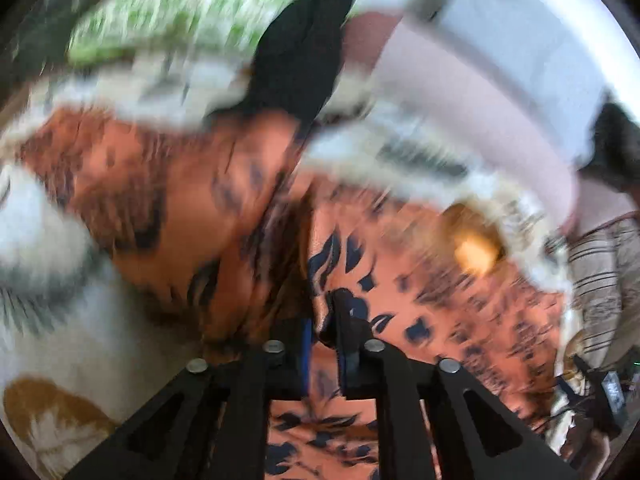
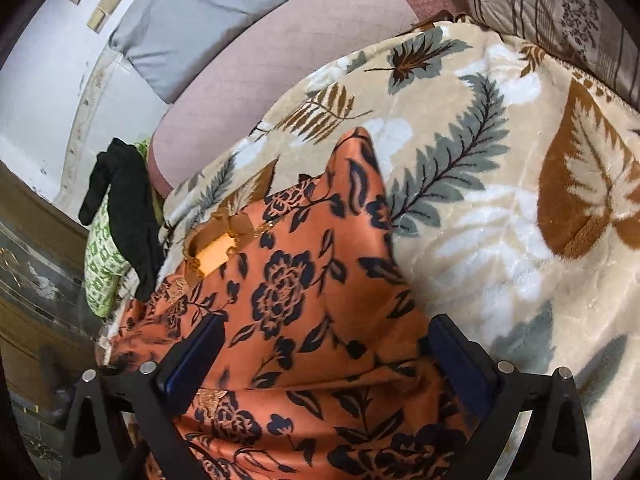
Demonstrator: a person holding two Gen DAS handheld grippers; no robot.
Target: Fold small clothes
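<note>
An orange satin garment with dark blue flowers lies on a leaf-patterned blanket, one corner poking up toward the far side. A yellow patch shows at its neck opening. My right gripper is open, its fingers wide apart on either side of the cloth's near part. In the blurred left wrist view, my left gripper is shut on a raised fold of the same orange garment, with the two fingers nearly together and cloth pinched between them.
A black garment hangs over a green-and-white patterned cloth at the blanket's far left edge. Beyond lie a pink sheet, a grey pillow and a striped pillow. A dark floor shows at the left.
</note>
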